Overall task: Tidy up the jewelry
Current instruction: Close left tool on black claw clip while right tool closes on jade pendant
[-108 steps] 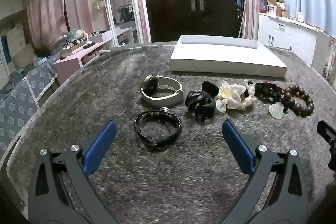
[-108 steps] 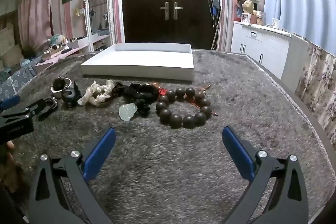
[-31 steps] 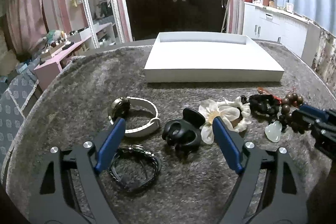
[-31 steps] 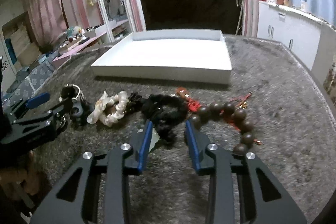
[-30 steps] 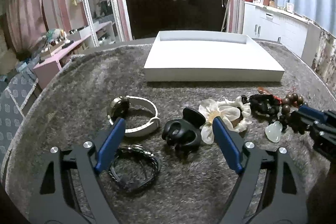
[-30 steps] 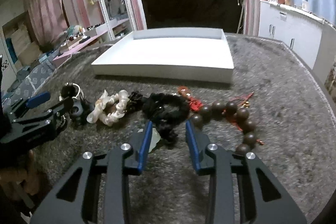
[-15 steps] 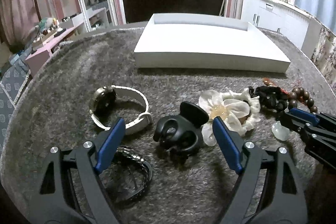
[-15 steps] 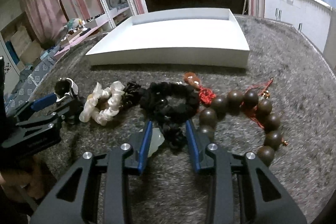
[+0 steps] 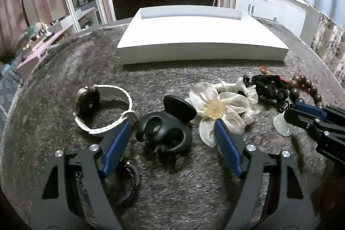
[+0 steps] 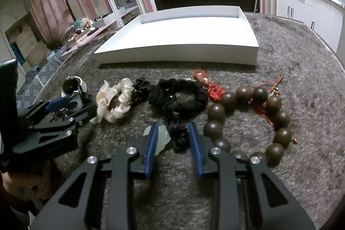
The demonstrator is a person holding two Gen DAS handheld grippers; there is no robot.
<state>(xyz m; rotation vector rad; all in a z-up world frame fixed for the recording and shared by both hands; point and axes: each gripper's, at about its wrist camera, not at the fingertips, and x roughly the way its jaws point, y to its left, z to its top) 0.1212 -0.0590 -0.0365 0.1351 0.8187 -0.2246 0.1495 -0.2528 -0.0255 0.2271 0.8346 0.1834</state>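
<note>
**Desk editor:** Why are both grippers set so low over the grey carpeted desk [image 9: 64, 61]?

**Operator:** I hold the left gripper [image 9: 172, 124] astride the black plastic claw hair clip [image 9: 166, 130]; its jaws have just been closing but stand apart, no pad touching it. My right gripper [image 10: 172, 128] frames the knotted tail of the black fabric scrunchie [image 10: 179, 98], beside the pale green jade pendant [image 10: 162, 137]; those jaws have narrowed, gripping nothing yet.

**Desk editor:** And the destination?

**Operator:** The empty white shallow tray [image 9: 202, 51] lies behind the row, presumably awaiting every piece.
</note>
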